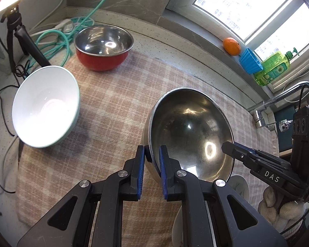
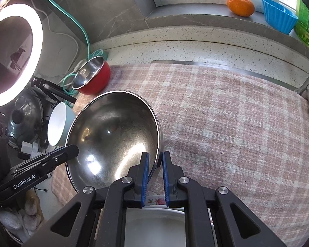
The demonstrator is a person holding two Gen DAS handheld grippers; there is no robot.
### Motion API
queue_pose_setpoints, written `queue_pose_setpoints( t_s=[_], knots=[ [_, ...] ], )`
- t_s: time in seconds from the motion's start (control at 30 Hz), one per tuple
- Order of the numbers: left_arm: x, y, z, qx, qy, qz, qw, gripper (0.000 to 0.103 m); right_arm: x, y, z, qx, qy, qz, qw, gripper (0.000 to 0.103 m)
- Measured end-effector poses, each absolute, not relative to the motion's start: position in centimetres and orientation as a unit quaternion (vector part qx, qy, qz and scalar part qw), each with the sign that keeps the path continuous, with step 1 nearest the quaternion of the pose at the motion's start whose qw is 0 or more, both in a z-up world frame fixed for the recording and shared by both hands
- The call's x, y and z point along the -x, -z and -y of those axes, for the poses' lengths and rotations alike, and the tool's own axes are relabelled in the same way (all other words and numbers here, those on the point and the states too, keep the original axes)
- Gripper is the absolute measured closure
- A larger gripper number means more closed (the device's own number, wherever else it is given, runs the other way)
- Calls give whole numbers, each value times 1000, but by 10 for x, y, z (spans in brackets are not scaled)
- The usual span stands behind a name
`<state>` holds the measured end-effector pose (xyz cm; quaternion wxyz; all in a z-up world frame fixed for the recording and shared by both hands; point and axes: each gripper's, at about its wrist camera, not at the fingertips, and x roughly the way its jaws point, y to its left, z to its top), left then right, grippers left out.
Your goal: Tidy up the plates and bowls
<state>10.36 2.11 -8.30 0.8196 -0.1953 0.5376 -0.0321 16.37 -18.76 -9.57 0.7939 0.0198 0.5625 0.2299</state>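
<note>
A large steel bowl (image 1: 191, 131) is held tilted above the checked cloth, and it also shows in the right wrist view (image 2: 113, 135). My left gripper (image 1: 151, 157) is shut on its left rim. My right gripper (image 2: 155, 162) is shut on its right rim; its black body shows in the left wrist view (image 1: 263, 162). A white bowl with a pale green outside (image 1: 45, 107) rests tilted at the left. A red bowl with a steel inside (image 1: 103, 45) stands at the back. A white plate (image 2: 154, 224) lies under my right gripper.
A checked cloth (image 2: 226, 123) covers the counter. An orange (image 2: 240, 5), a blue cup (image 2: 278, 17) and a green soap bottle (image 1: 274, 68) stand on the window sill. A tap (image 1: 263, 113) is at the right. A ring light (image 2: 12, 53), hose and cables crowd the back left.
</note>
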Motion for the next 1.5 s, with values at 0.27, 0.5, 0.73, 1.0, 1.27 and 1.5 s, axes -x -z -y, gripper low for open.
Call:
queue_pose_setpoints(
  t_s=[0.27,0.5,0.73,1.0,1.27,1.5],
  knots=[
    [-99,92,-32,200,24,-546,813,91,-161,101,173,-9,-235,-565,791,91],
    [-96,95,-33,203,25,-548,811,91,-161,101,171,-2,-236,-568,788,91],
    [-95,96,-35,202,28,-549,810,91,-161,102,169,4,-236,-568,788,92],
    [-92,98,-38,199,35,-553,808,91,-160,100,167,3,-235,-571,787,90],
    [-88,93,-46,200,39,-549,811,91,-157,92,167,1,-226,-563,795,89],
    [-85,86,-55,198,40,-541,816,90,-154,79,169,-6,-216,-551,806,83]
  ],
)
